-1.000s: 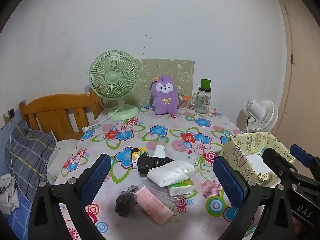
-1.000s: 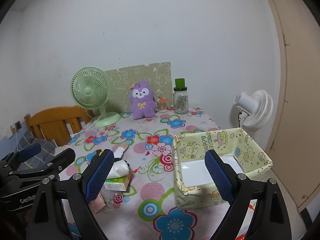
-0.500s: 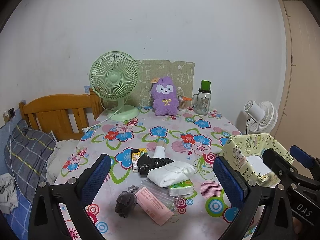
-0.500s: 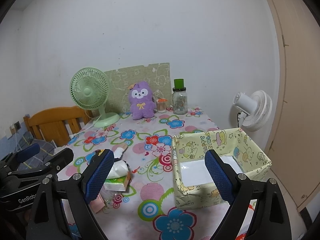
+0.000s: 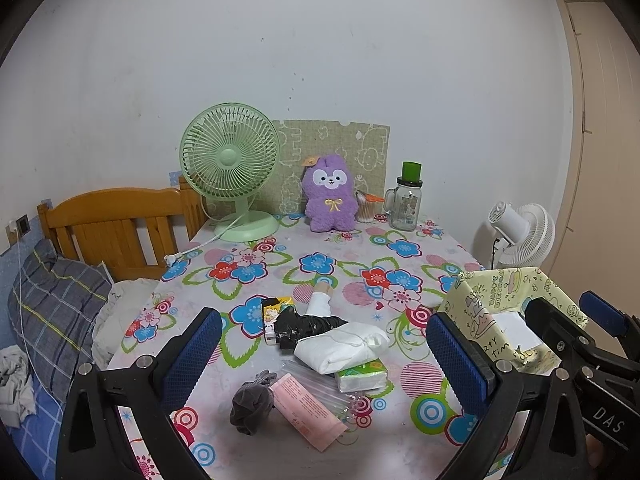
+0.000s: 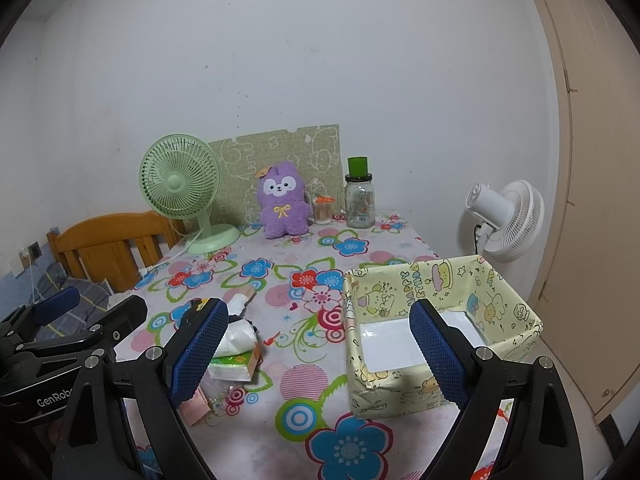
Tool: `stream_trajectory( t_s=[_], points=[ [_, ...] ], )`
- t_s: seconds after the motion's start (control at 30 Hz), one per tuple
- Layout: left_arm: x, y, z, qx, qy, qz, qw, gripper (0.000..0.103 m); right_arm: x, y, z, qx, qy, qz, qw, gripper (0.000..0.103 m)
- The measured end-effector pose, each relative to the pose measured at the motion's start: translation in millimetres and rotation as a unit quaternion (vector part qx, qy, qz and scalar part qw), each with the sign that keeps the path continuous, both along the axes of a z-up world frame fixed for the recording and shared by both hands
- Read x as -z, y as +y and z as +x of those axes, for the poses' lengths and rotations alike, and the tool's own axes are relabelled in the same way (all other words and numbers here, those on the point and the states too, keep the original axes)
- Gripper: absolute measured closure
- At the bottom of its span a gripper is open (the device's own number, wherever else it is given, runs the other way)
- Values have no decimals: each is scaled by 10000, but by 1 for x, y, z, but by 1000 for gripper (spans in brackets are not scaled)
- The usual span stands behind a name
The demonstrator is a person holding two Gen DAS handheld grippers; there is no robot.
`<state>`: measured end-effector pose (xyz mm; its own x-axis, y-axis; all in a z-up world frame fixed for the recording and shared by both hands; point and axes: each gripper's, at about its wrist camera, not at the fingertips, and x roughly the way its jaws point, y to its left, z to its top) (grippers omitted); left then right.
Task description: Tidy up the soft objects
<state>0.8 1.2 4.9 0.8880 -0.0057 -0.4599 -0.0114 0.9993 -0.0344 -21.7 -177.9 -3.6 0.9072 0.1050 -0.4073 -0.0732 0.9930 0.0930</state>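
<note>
Between left tool (image 5: 324, 356) fingers: white bundle (image 5: 340, 346) on table | both tools apart, empty | right tool (image 6: 320, 356)

The table (image 5: 400, 276) carries a floral-print cover. Along its far edge stand a green fan (image 5: 232, 172), a purple plush toy (image 5: 330, 196) and a glass jar (image 5: 408, 204). Near the front edge lie a grey fabric piece (image 5: 250, 402), a pink packet (image 5: 306, 410), a tissue pack (image 5: 362, 376) and a white cloth bundle (image 5: 340, 346). A yellow box (image 6: 440, 320) sits at the front right corner.
</note>
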Motion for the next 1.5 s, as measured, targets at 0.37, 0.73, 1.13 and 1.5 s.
stream_trajectory(
  t_s=[0.37, 0.73, 1.13, 1.5],
  points=[
    [0, 1, 0, 3, -7, 0, 10000, 0, -1, 0, 0, -5, 13, 2, 10000, 9],
    [2, 1, -1, 23, 16, -38, 10000, 0, -1, 1, 0, -11, 28, 5, 10000, 9],
    [3, 3, -1, 27, 8, -34, 10000, 0, 0, 3, 0, -23, 38, -6, 10000, 9],
    [13, 15, 8, 28, 112, -33, 9999, 1, 6, 14, 14, -128, 190, -14, 9997, 9]
  ],
)
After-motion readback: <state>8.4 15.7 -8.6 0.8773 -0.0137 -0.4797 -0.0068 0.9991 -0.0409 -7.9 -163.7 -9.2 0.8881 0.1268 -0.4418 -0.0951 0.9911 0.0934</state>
